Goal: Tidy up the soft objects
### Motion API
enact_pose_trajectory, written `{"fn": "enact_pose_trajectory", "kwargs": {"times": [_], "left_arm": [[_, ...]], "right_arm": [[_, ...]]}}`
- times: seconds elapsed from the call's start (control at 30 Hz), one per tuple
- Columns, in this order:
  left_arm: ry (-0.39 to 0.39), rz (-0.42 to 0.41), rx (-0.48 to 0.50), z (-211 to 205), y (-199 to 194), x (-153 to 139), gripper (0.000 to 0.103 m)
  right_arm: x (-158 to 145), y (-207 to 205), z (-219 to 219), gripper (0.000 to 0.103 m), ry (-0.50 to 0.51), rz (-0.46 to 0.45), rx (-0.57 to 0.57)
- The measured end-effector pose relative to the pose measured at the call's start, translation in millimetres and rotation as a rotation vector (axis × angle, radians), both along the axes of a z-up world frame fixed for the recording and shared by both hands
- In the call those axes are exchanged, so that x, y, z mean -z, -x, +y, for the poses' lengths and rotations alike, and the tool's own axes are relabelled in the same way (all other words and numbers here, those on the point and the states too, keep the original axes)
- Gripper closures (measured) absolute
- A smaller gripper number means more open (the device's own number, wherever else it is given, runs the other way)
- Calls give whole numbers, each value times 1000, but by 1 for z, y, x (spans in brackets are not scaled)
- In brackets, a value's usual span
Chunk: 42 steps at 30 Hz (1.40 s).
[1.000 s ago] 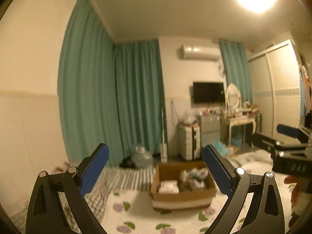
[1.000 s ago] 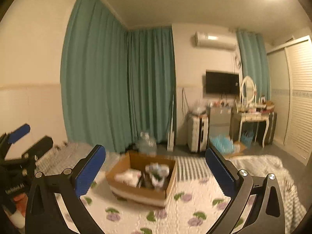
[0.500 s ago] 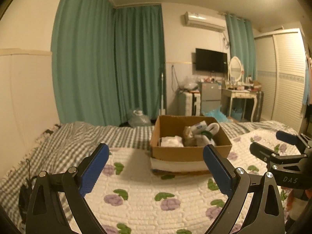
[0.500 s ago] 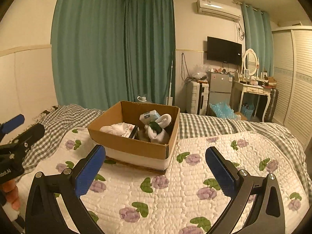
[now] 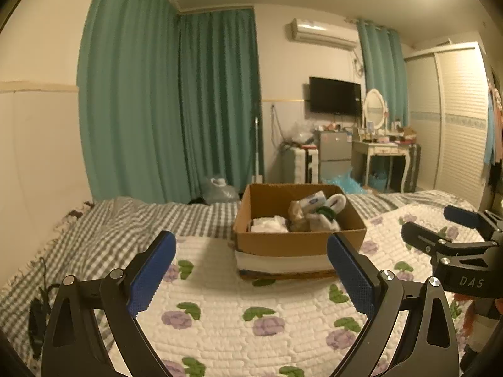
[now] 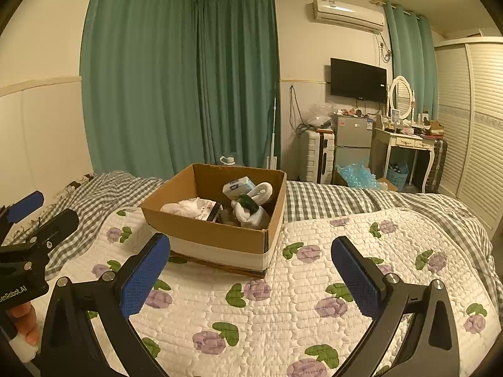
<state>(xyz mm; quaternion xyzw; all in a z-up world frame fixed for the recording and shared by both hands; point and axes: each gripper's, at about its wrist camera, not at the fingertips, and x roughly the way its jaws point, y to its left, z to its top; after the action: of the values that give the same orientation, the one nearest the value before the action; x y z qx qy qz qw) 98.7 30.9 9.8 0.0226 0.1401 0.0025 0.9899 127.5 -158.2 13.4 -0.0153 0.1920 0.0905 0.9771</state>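
A cardboard box (image 5: 298,245) (image 6: 217,235) stands on the bed's flowered quilt (image 5: 239,323) (image 6: 283,308). It holds soft things: a white crumpled cloth (image 5: 270,224) (image 6: 185,205), white socks with a dark green band (image 5: 325,212) (image 6: 251,202), a tissue pack (image 5: 311,201) (image 6: 237,185). My left gripper (image 5: 251,270) is open and empty, short of the box. My right gripper (image 6: 251,273) is open and empty, in front of the box. Each gripper shows at the edge of the other's view.
A grey checked blanket (image 5: 103,229) (image 6: 377,198) covers the bed's far side. Beyond are green curtains (image 5: 169,103), a suitcase, a small fridge (image 6: 352,144), a dressing table (image 6: 405,144) and a wardrobe (image 6: 481,125) at right.
Both cameras have tilted down from the ceiling and wall to the bed, and the box now sits nearer and lower in view. Both grippers stay open.
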Motion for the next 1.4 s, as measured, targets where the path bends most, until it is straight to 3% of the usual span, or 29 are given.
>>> {"fn": "enact_pose_trajectory", "kwargs": {"times": [1.4], "left_arm": [[1, 20, 5, 2, 0, 6, 4]], "right_arm": [[8, 0, 3, 0, 8, 6, 14]]}}
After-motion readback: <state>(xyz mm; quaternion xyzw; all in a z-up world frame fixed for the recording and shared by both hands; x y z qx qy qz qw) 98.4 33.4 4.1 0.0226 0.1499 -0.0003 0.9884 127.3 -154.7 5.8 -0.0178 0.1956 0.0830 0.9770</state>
